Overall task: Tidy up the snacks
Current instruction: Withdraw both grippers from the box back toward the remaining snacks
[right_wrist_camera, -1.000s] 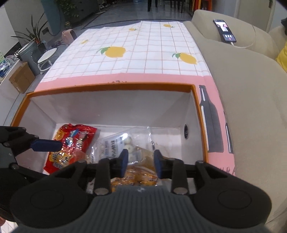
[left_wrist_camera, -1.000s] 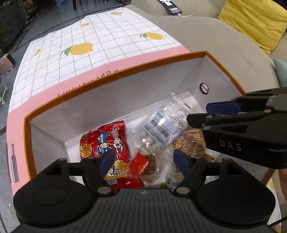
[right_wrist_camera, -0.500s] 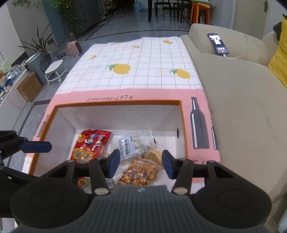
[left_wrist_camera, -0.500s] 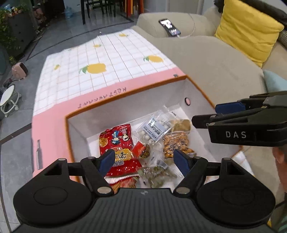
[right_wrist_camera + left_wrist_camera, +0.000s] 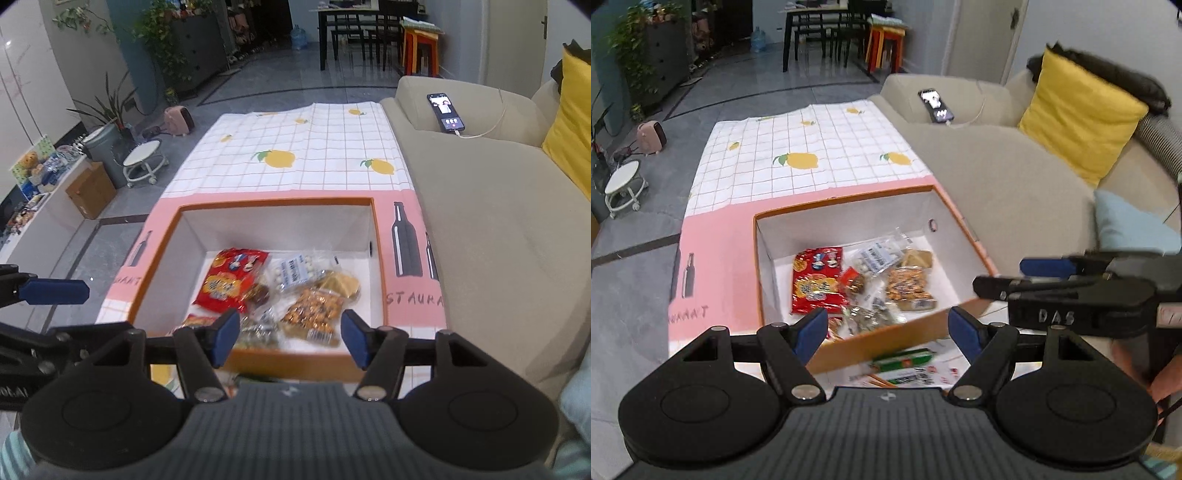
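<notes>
From the left wrist view, the left hand-held gripper (image 5: 888, 328) has its jaws spread wide with nothing between them, above the near wall of the box (image 5: 886, 338). The box stands on the worktop (image 5: 716, 258), close to its right edge beside the sofa (image 5: 1004, 177). Inside it lie the snacks: a red snack bag (image 5: 816, 282), a clear bag of white candies (image 5: 877, 256) and a bag of brown nuts (image 5: 908, 288). All of them look light and soft, and the film is probably slippery, so I think it is best to pinch a flat sealed edge, not the filled middle. A green packet (image 5: 905, 359) lies outside the box, near the front edge of the worktop; it looks flat and thin, so to take it by one end seems safer.

From the right wrist view, the right hand-held gripper (image 5: 290, 338) is open and empty; its jaws have just been opening. Under it is the same box (image 5: 295, 360) with the red snack bag (image 5: 231, 282) toward the left wall and the bag of brown nuts (image 5: 314, 312) nearest. The nuts may break if they are pressed hard.
</notes>
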The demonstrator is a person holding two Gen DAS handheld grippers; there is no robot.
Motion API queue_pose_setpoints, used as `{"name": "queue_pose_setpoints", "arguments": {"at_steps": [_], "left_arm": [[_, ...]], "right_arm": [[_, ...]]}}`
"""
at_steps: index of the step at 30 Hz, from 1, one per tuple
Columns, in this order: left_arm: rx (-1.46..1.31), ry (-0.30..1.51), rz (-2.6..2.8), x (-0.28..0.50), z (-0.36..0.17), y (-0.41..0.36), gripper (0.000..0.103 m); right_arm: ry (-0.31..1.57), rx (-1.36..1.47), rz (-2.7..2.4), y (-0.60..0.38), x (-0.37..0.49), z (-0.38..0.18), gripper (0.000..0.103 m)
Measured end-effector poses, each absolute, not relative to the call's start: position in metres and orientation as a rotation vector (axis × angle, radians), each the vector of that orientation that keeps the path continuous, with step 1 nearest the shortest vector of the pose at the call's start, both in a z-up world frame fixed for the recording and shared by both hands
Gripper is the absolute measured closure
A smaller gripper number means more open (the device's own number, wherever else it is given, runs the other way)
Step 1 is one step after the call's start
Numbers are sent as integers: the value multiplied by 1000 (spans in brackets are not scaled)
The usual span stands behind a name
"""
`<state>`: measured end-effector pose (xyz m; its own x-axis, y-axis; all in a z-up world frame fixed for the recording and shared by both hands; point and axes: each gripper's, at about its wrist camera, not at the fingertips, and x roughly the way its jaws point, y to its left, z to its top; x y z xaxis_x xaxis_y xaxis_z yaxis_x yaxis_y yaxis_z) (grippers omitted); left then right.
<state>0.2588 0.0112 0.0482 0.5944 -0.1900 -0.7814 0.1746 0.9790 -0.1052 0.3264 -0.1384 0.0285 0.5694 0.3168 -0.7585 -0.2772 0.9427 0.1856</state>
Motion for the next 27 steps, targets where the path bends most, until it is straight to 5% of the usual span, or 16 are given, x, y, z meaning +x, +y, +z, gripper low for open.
{"name": "queue_pose_setpoints", "arguments": {"at_steps": [18,27], "left_arm": [[-146,909,-134,165,-4,-4,19],[-183,983,-125,170,-42,-16,22]], "right_arm": [[790,157,249,-173,184,-20,41],[890,146,243,-170,175,-75,42]]}}
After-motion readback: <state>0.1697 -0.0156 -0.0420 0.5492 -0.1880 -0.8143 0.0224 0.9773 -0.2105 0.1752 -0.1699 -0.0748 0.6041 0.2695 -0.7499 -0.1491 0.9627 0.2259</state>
